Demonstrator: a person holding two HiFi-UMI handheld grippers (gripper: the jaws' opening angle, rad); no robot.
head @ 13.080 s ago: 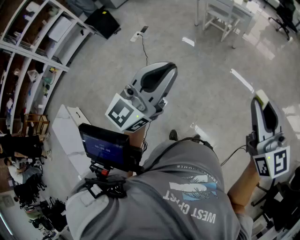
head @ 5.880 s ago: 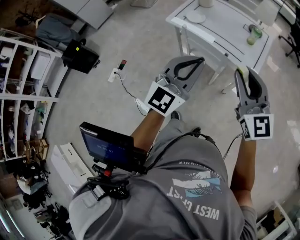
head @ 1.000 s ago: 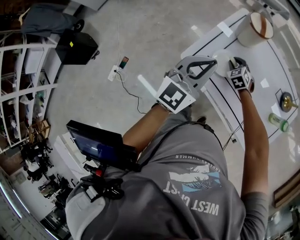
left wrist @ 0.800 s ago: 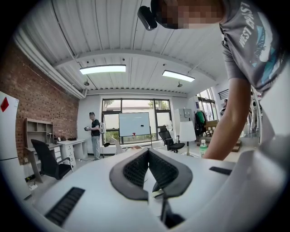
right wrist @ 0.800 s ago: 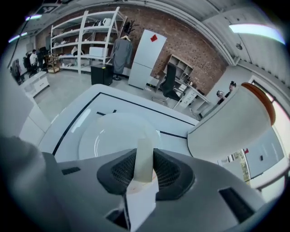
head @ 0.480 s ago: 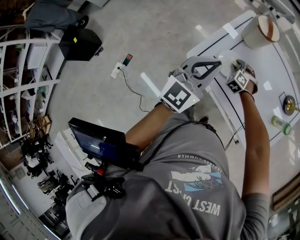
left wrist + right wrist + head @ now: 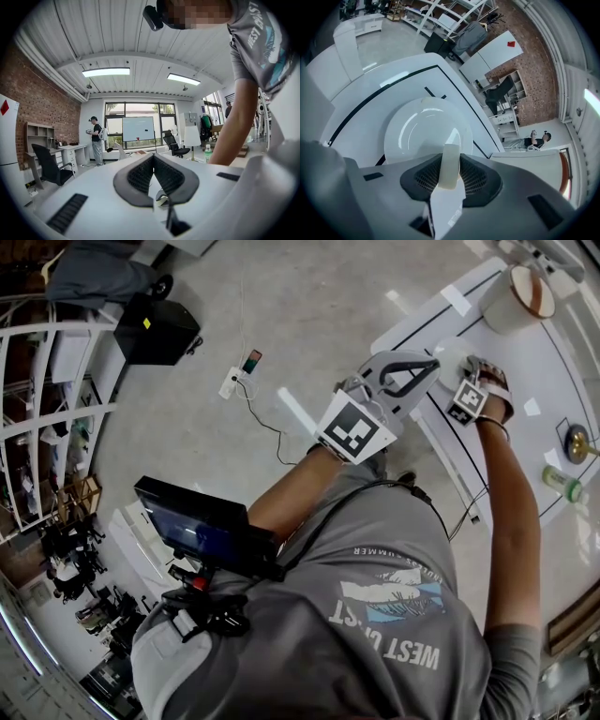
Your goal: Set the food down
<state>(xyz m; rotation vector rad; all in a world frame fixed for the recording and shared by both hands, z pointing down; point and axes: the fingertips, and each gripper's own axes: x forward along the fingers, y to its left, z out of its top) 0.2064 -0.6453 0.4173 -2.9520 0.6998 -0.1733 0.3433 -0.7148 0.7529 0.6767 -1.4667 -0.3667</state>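
The right gripper (image 7: 472, 381) is tilting down over the white table (image 7: 530, 367), and its jaws are pinching the food (image 7: 450, 164) — a pale, flat slice standing on edge between the pads. What kind of food it is I cannot quite tell. The slice is hanging over a white plate (image 7: 410, 133), above the rim nearer the gripper, and the right gripper view is not showing clearly whether it is touching. The plate is lying near the table's edge, inside a thin black line on the tabletop. The left gripper (image 7: 153, 158) is pointing level just beside the right one, by the table's edge, its jaws pressing together at the tips with nothing between them. Farther along the table a tub (image 7: 516, 292) and a bottle (image 7: 561, 484) are sitting — both well apart from the plate.
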